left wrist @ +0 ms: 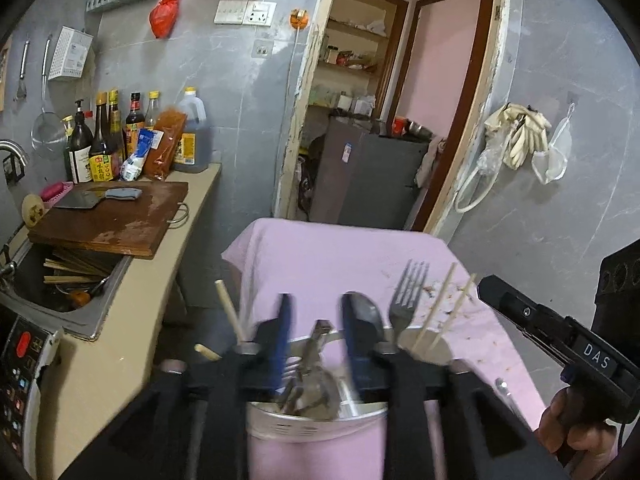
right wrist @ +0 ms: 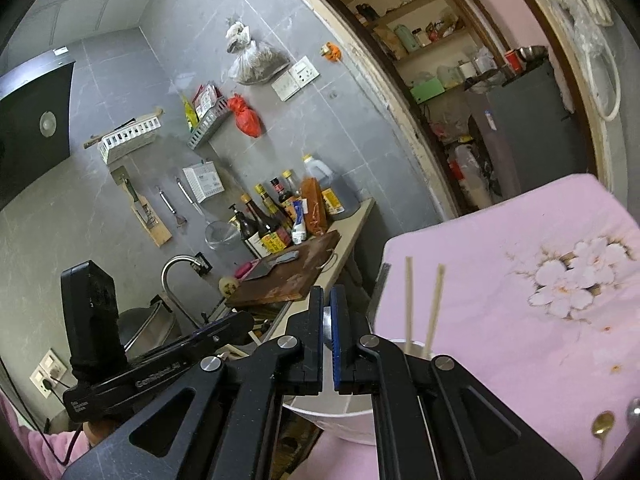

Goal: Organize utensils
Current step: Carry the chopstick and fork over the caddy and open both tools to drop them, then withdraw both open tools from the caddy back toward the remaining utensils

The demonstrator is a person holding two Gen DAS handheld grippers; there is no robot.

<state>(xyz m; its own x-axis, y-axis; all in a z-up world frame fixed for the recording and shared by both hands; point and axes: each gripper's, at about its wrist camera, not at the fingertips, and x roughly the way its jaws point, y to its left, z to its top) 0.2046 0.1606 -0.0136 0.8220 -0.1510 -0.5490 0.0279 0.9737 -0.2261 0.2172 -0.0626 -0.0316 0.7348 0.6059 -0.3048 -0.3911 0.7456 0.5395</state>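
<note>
Left wrist view: left gripper (left wrist: 314, 332) fingers apart, hovering right over the metal utensil holder (left wrist: 316, 426) on the pink cloth (left wrist: 340, 252); a spoon (left wrist: 366, 314), fork (left wrist: 408, 294) and chopsticks (left wrist: 444, 306) stand in it, tongs (left wrist: 316, 344) lie between the fingers, not visibly pinched. Right wrist view: right gripper (right wrist: 327, 316) nearly closed, clamped on a thin metal utensil (right wrist: 327, 330), type unclear, above the holder's rim (right wrist: 340, 420), chopsticks (right wrist: 420, 304) just beside, small gold spoon (right wrist: 603, 424) on the cloth.

Left wrist view close above utensil holder (left wrist: 316, 420), facing doorway, right wrist view beside holder, tilted toward counter (right wrist: 352, 216), both sharing pink cloth (left wrist: 340, 256), cutting board (left wrist: 116, 216)
</note>
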